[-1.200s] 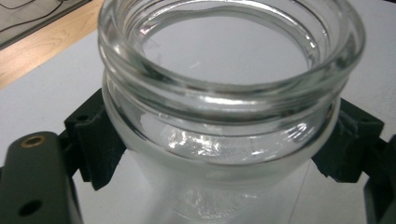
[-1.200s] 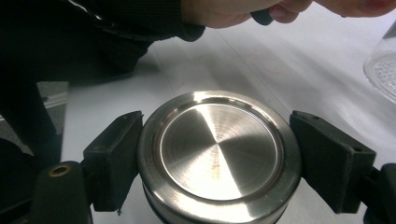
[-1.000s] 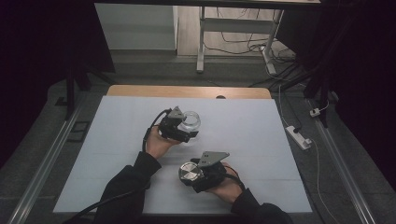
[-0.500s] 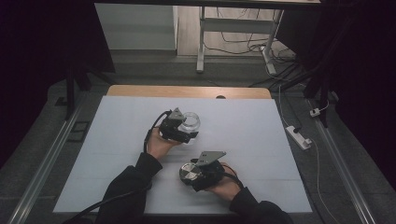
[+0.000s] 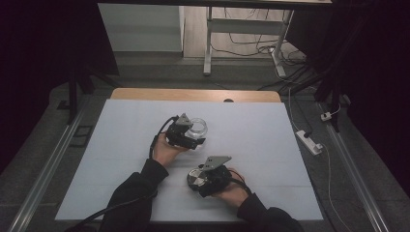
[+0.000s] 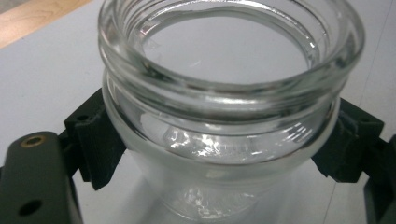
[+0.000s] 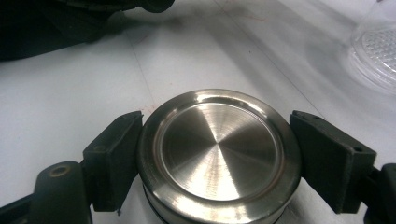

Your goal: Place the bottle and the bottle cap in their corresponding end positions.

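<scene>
A clear glass jar point(image 5: 197, 126) stands open-mouthed on the white table mat point(image 5: 270, 135), a little left of centre. My left gripper point(image 5: 196, 134) is shut on it; in the left gripper view both black jaws press the jar point(image 6: 224, 93) below its rim, either side of the left gripper point(image 6: 224, 154). Nearer the front edge, a round brushed-metal lid point(image 5: 195, 180) lies flat on the mat. My right gripper point(image 5: 198, 181) is shut on it, and the right gripper view has the lid point(image 7: 219, 149) touched by a jaw on each side of the right gripper point(image 7: 217, 161).
The jar's base point(image 7: 378, 51) appears at the top right of the right gripper view, and a dark sleeve point(image 7: 70, 18) at its top left. A wooden strip point(image 5: 193, 94) edges the table's far side. A power strip point(image 5: 309, 141) lies on the floor to the right.
The right gripper has edged slightly left with the lid. The left gripper and the jar have stayed put.
</scene>
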The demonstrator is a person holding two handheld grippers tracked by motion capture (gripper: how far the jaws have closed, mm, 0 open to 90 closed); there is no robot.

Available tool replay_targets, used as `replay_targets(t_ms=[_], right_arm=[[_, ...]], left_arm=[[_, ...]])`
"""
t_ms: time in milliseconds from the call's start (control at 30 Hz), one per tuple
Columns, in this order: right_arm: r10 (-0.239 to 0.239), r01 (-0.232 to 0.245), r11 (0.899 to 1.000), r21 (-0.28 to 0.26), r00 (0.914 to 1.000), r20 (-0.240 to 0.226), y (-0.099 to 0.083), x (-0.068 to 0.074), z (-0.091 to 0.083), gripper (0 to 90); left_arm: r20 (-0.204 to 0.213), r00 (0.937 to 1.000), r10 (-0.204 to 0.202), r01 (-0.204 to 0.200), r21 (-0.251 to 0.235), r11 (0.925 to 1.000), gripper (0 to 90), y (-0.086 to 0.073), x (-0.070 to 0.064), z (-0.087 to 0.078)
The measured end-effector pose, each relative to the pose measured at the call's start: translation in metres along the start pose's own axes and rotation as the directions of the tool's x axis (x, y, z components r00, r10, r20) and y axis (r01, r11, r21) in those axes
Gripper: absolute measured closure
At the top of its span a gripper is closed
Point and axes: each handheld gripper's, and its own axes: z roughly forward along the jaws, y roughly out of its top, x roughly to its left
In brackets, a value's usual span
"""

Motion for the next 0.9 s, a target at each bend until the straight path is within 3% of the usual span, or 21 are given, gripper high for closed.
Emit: replay_targets(t_ms=[300,467,900], right_arm=[[0.005,-0.005,1.0,0.028,0.9999,0.013,-0.0011,-0.0007,0.0032,19.1],[0.009,-0.01,0.999,0.038,0.9998,0.02,-0.0007,-0.0003,0.0045,17.7],[0.024,-0.024,1.0,0.013,0.9993,0.029,0.0029,0.0009,0.0015,12.2]], left_arm=[[0.018,0.9998,0.001,-0.001,0.009,1.0,15.6,-0.0033,0.0021,0.0015],[0.007,0.9998,0.017,-0.017,0.011,0.9998,15.4,-0.0059,-0.0004,0.0007],[0.017,0.9998,-0.009,0.009,0.009,0.9999,12.7,-0.0047,-0.0004,-0.0001]])
